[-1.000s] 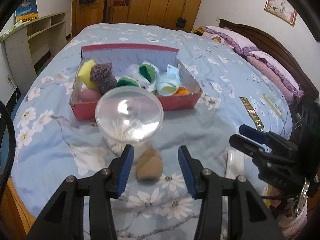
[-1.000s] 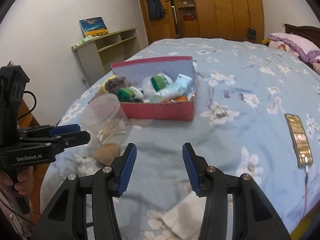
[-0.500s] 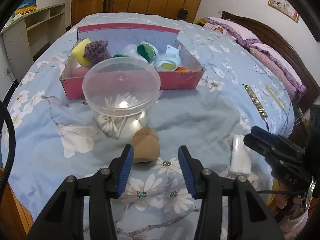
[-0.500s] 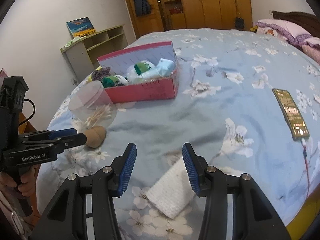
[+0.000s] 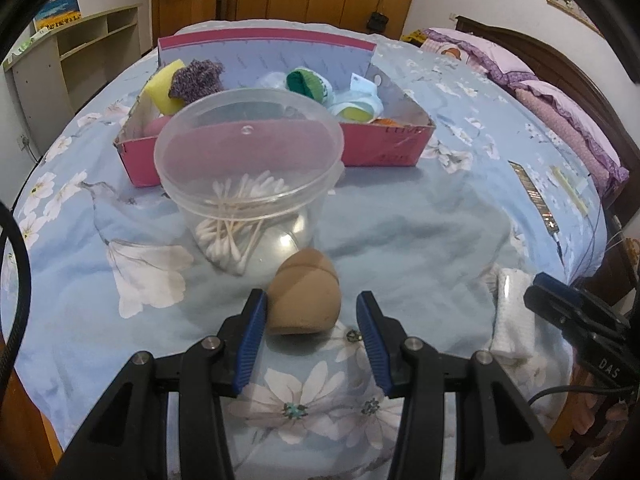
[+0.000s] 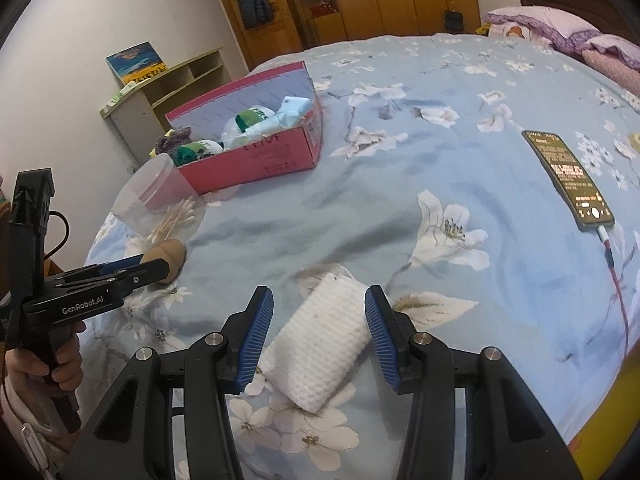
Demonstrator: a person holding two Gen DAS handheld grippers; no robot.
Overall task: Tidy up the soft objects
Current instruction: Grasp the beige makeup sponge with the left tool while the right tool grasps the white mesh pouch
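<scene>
A tan egg-shaped sponge (image 5: 304, 296) lies on the blue flowered bedspread, just in front of a clear tub of cotton swabs (image 5: 248, 168). My left gripper (image 5: 311, 304) is open and low over the bed, one finger on each side of the sponge. The left pad (image 5: 250, 332) is close beside it and the right pad stands apart. A folded white waffle cloth (image 6: 324, 340) lies between the fingers of my right gripper (image 6: 318, 298), which is open and not pressing it. Behind the tub, a pink box (image 5: 376, 148) holds sponges, rolled socks and cloths.
A phone (image 6: 568, 180) on a red cable lies on the bed to the right. The bed's near edge runs just under both grippers. Purple pillows (image 5: 560, 112) and the headboard are at the far right. A shelf unit (image 6: 160, 92) and wardrobes stand beyond the bed.
Both grippers have come down toward the bed. The tan sponge now sits between the left fingers. The right gripper swung over the white cloth, which now lies between its fingers. Neither jaw width changed.
</scene>
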